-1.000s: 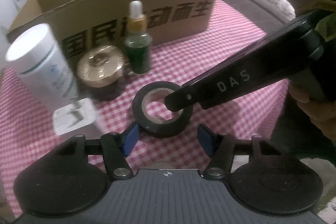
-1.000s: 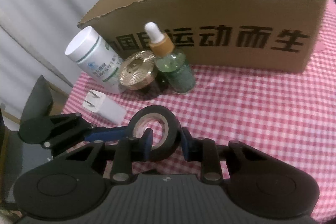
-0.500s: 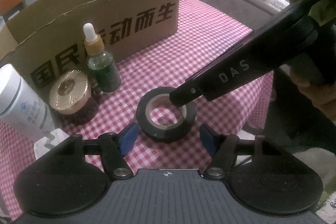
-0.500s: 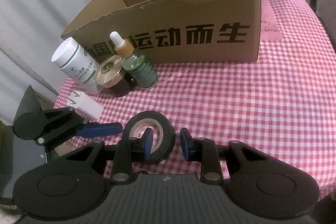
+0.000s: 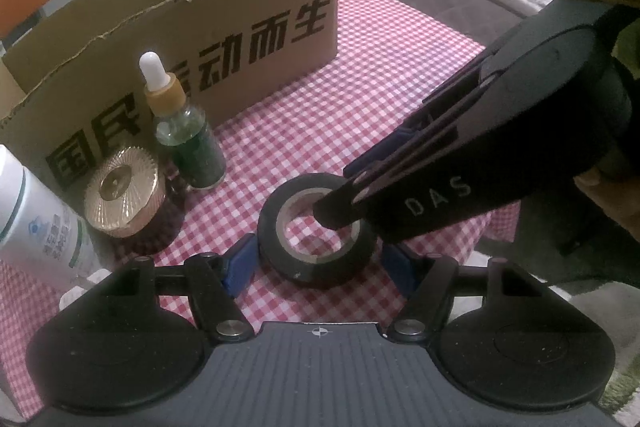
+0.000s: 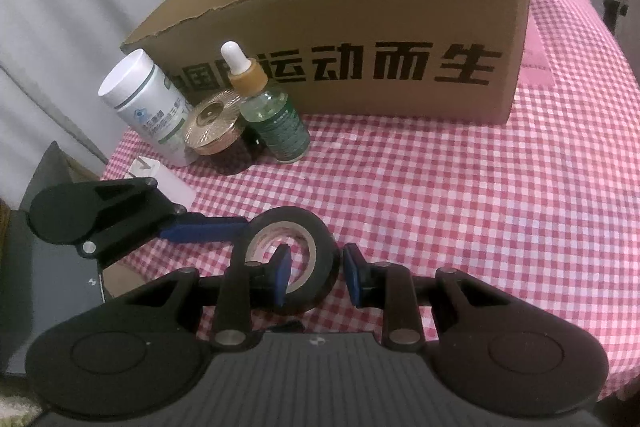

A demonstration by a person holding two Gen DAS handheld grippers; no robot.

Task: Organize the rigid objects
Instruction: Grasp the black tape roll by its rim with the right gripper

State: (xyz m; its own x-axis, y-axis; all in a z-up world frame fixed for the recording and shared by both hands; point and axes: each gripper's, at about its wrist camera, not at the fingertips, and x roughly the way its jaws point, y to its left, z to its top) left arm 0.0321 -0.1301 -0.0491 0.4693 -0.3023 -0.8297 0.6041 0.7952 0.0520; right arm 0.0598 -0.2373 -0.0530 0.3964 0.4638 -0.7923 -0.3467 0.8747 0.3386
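Tape roll [image 5: 316, 233], black, lies flat on checked tablecloth [image 6: 460, 187], hole axis pointing up, in front of cardboard box [image 6: 360, 39]. Right gripper [image 6: 314, 277] spread, one finger through the hole, other outside the wall. Left gripper [image 5: 320, 265] spread, flanking the roll.

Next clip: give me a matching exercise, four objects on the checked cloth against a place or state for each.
Things:
1. tape roll
2. dropper bottle
3. gold-lidded jar
4. box

Descriptions:
A. open-topped, at the back
B. between white bottle and dropper bottle
C. upright, green, white tip
D. flat on the cloth, right gripper finger inside its hole

Pairs: 1-D, 2-C, 3-B, 4-A
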